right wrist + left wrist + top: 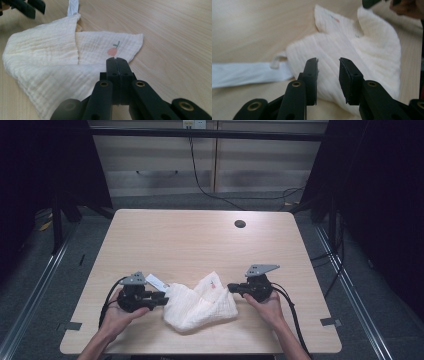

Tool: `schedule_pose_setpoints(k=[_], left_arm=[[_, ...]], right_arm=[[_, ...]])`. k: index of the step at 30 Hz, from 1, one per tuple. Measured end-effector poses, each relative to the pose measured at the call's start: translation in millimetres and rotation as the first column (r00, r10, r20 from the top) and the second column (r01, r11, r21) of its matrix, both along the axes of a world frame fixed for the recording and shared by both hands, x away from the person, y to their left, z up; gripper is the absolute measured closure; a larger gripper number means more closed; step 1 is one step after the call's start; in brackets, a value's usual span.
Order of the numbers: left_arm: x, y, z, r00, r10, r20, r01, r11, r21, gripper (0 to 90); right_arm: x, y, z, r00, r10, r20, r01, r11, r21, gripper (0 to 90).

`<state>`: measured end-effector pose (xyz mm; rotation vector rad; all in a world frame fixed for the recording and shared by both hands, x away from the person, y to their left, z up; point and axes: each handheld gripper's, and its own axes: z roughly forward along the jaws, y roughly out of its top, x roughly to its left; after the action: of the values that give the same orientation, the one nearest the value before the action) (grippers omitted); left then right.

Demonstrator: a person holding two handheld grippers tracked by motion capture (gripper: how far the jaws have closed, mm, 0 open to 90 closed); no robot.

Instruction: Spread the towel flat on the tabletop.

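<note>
- The left gripper [159,299] sits at the near left of the counter [190,240], held in the person's left hand [117,312]. Its jaws stand apart with a clear gap and hold nothing; they hover just over the cloth's left edge.
- A white strap [157,282] runs out from the cloth's left side and lies flat on the counter, just beyond the left gripper.
- The cloth [200,302], a crumpled white muslin piece, lies at the near middle of the counter between the two grippers. In the right gripper view it shows a small pink fruit print [112,51] on a flap near the jaws.
- The right gripper [231,288], in the right hand [270,307], has its jaws pressed together on the cloth's right edge.
</note>
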<state>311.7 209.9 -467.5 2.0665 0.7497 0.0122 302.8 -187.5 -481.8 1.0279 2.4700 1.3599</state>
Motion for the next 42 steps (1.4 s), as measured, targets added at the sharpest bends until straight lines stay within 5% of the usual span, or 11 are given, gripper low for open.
schedule_pose_setpoints(k=[5,10,15,21,28,32,42], left_arm=[[30.9,-3.2,-7.0,0.9984,0.055,-0.014,-0.055,0.9985,-0.006,66.5],[47.3,-16.0,-15.2,0.9977,0.058,-0.036,-0.057,0.9979,0.031,64.5],[49.4,-37.2,-17.8,0.9992,0.041,-0.001,-0.04,0.9915,0.124,62.5],[43.8,-40.9,-32.6,0.9999,0.011,0.008,-0.012,0.9869,0.161,54.3],[33.9,-42.6,-32.1,0.9982,-0.037,0.046,0.027,0.9812,0.191,62.8],[31.2,-43.9,-33.1,0.9972,-0.07,0.028,0.064,0.9839,0.167,82.4],[32.1,-34.4,-29.1,0.999,-0.044,0.003,0.044,0.9949,0.091,84.9]], right_arm=[[0.7,0.1,-0.3,1.0,0.002,0.001,-0.002,1.0,-0.002,89.8],[1.8,-0.1,-1.3,1.0,0.006,0.002,-0.006,1.0,0.0,89.8],[2.1,0.2,-2.1,1.0,0.003,-0.001,-0.003,1.0,-0.003,89.8],[1.1,-1.5,-2.4,1.0,0.003,0.0,-0.003,1.0,-0.008,89.8],[-2.3,-2.1,-4.8,1.0,-0.001,0.0,0.001,1.0,-0.017,89.8],[-3.9,-4.3,-3.7,0.9999,-0.01,-0.002,0.01,1.0,-0.01,89.8],[-5.6,-14.2,0.9,0.9995,-0.031,-0.001,0.031,0.999,0.031,89.8]])
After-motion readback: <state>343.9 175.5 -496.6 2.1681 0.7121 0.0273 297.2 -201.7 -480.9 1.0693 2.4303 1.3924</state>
